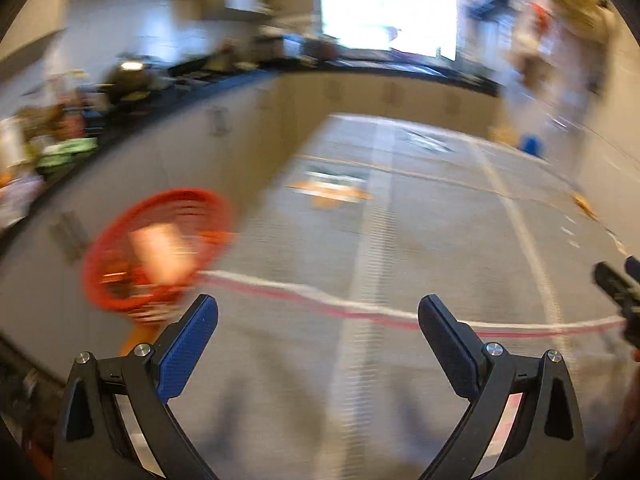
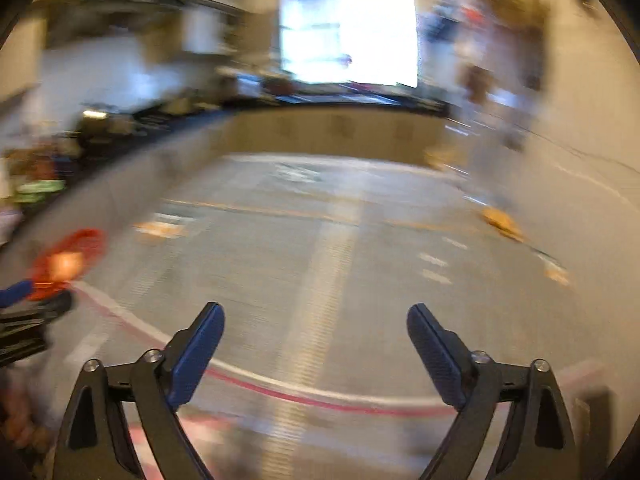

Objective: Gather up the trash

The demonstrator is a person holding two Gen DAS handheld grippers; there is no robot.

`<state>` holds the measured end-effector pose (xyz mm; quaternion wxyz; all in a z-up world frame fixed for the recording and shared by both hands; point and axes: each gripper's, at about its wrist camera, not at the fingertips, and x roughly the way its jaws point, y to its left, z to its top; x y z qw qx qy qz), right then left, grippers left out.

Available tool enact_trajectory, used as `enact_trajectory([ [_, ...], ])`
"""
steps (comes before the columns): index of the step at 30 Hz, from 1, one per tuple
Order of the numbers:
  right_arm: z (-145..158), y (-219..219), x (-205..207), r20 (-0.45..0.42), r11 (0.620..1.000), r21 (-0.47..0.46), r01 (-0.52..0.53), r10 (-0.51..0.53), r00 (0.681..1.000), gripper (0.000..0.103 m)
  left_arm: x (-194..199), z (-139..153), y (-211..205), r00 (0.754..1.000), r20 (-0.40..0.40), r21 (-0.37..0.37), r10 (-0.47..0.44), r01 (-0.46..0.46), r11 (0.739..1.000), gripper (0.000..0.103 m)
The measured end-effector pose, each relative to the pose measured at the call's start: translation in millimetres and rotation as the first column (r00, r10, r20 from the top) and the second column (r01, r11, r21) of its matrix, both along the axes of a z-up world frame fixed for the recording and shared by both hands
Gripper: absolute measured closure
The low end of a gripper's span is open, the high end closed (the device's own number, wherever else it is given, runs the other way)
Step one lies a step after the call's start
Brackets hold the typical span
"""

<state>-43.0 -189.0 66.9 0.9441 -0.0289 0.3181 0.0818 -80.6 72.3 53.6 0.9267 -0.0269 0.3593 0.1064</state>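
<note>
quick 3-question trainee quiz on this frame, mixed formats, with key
1. True or false: the left gripper is shut on a piece of trash.
2. Multiple choice: the red basket stands (A) on the counter, (B) on the floor beside the cabinets, (C) between the right gripper's fingers.
3. Fill in: in the left wrist view, the litter on the floor lies ____ away than the basket.

Key
1. False. It is open and empty, as is the right gripper.
2. B
3. farther
</note>
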Motion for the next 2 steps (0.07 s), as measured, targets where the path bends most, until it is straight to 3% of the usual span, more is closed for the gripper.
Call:
enact_trajectory([
  [2, -12.3, -24.4, 6.6, -0.072, 0.996, -0.026, 0.089, -0.09, 0.993, 0.006, 22.0, -11.1, -26.3, 0.995, -0.055, -0.021, -0.08, 0.079, 0.997, 0.003],
])
